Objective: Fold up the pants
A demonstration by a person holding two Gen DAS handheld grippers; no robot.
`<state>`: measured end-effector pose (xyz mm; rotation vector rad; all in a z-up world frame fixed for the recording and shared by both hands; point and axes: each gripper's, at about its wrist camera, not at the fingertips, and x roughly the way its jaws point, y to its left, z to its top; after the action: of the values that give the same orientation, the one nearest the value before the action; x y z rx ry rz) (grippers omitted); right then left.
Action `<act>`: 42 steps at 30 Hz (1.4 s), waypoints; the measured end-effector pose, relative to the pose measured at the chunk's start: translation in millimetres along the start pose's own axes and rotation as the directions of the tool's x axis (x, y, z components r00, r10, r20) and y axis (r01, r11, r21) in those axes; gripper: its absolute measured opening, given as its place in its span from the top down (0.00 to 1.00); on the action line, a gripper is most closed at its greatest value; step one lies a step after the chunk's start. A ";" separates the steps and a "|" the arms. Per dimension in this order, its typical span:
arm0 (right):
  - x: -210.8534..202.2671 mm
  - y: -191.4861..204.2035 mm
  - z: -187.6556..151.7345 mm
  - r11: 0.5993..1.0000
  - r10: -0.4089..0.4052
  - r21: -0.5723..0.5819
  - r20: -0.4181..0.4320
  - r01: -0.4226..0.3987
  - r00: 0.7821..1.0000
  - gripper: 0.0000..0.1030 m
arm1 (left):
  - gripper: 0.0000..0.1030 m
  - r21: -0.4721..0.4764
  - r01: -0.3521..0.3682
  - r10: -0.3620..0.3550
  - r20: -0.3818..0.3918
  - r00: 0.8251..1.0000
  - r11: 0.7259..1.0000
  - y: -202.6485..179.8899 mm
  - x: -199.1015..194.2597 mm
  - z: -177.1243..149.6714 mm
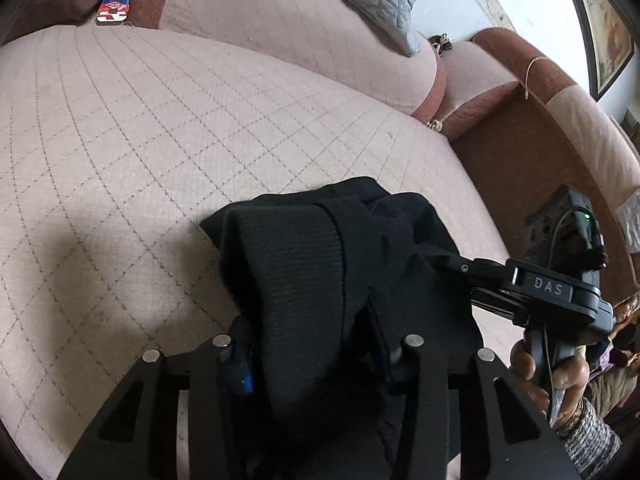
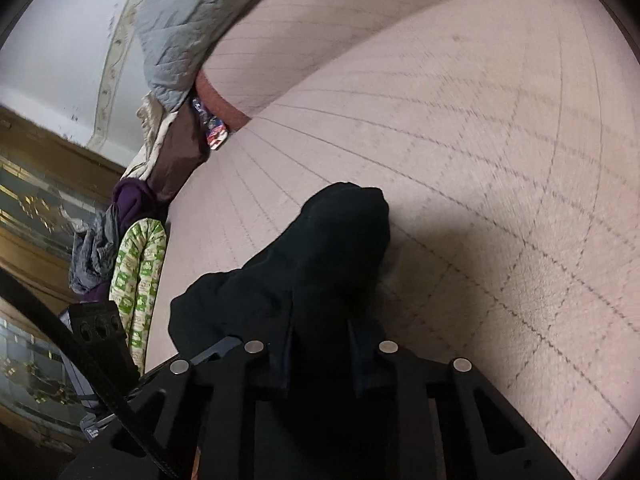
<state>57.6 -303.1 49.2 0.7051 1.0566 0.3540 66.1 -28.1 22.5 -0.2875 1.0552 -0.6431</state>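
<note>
Two tools share one job here, and both have black cloth bunched between their fingers. In the left wrist view, the left tool point(image 1: 316, 344) sits at the bottom of the frame with a thick wad of the pants point(image 1: 320, 248) running up out of its fingers; a ribbed band, likely a waistband or cuff, drapes over the middle of the bundle. The cloth fills the gap, so I judge the left tool is pinching the pants. At the right edge of that view the right tool point(image 1: 472, 276) reaches in from the side and meets the same bundle, with the person's hand point(image 1: 548, 376) wrapped around its handle below. In the right wrist view the right tool point(image 2: 320, 344) at the bottom centre likewise has dark fabric packed between its fingers, so it too appears to pinch the pants point(image 2: 312, 264), which rise as a lump toward the middle of the frame. The garment hangs gathered above the quilted pink sofa seat point(image 1: 168, 136), casting a shadow on it, not spread flat. By my reading the task is early: the pants are a crumpled mass, no neat fold is visible, and no leg is laid out. Left to do, as I judge it, are spreading them on the seat, aligning the legs and folding them over.
</note>
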 end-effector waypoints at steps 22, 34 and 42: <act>-25.6 75.3 46.1 0.985 -0.064 -0.153 0.112 0.081 0.992 0.80 | 0.61 -0.035 -0.003 0.005 0.071 0.997 0.999 -3.5 -18.3 61.6; 43.8 10.7 79.7 0.966 -0.257 -0.013 0.066 0.258 0.964 0.65 | 0.53 -0.252 0.031 -0.044 -0.049 0.998 0.967 61.1 35.5 77.0; -9.4 24.0 82.4 0.988 -0.129 -0.061 0.162 0.140 0.978 0.65 | 0.53 -0.235 0.093 -0.076 0.078 0.994 0.968 50.1 -30.0 82.9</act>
<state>127.5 -320.4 96.9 0.5841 0.9311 0.2146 146.2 23.0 57.8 -0.5623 1.0595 -0.5786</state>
